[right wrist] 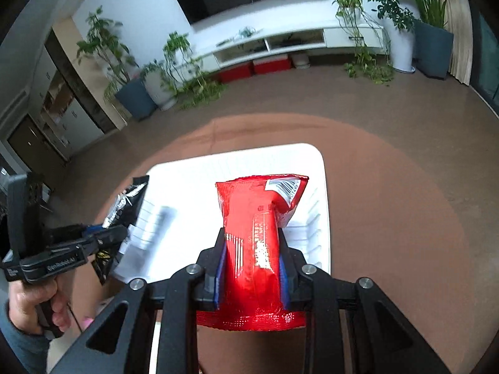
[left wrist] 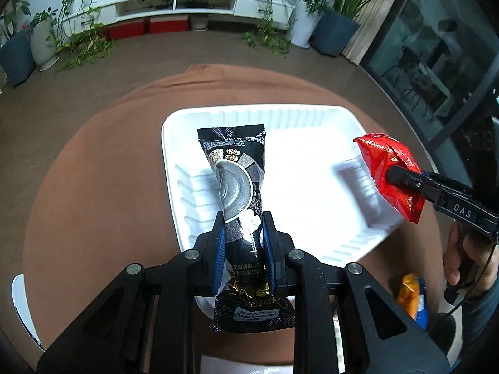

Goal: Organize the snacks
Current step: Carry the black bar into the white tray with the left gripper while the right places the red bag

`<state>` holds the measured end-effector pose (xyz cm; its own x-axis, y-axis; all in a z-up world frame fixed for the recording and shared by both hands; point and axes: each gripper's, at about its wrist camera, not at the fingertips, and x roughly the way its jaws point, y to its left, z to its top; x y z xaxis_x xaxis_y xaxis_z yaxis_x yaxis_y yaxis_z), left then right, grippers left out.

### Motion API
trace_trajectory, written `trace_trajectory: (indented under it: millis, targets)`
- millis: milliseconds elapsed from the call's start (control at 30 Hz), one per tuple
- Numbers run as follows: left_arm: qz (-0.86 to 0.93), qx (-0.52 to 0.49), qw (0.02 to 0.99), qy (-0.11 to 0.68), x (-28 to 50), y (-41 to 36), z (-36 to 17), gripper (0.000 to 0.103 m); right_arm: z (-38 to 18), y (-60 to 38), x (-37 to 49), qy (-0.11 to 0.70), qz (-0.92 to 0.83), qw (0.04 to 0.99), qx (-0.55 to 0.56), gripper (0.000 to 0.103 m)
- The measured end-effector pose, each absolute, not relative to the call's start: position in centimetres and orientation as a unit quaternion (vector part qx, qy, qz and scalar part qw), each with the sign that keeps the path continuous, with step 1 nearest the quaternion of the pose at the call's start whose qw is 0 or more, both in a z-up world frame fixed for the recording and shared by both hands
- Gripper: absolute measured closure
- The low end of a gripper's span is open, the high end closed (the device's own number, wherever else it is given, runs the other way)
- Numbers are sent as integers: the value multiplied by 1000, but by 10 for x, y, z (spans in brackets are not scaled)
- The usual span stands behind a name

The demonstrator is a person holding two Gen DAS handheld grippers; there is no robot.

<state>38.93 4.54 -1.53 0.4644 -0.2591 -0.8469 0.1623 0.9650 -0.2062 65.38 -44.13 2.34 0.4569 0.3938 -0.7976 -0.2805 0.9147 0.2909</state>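
Packets partly hidden: the black snack packet (left wrist: 240, 187) has its lower end cut off behind the left tongs (left wrist: 242, 243), and the red snack packet (right wrist: 260, 233) has its bottom seam tucked under the right tongs (right wrist: 252, 258). Left tongs are clamped narrow on the black packet, held above the near left part of the white tray (left wrist: 305, 162); right tongs grip the red packet above the tray's right side. Tray interior shows bare ribbed walls, glare washing out its floor. An orange and blue item (left wrist: 411, 296) sits half hidden at the counter (left wrist: 93, 193) edge, unidentifiable.
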Motion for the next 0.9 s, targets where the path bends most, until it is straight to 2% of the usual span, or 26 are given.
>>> trace_trajectory:
  millis: [400, 900]
  targets:
    - [-109, -26, 846, 521, 396, 29, -47, 83, -11, -435, 659, 514, 172, 840, 24, 72]
    - [-106, -10, 842, 529, 420, 22, -64, 81, -1, -429, 659, 512, 161, 844, 14, 71]
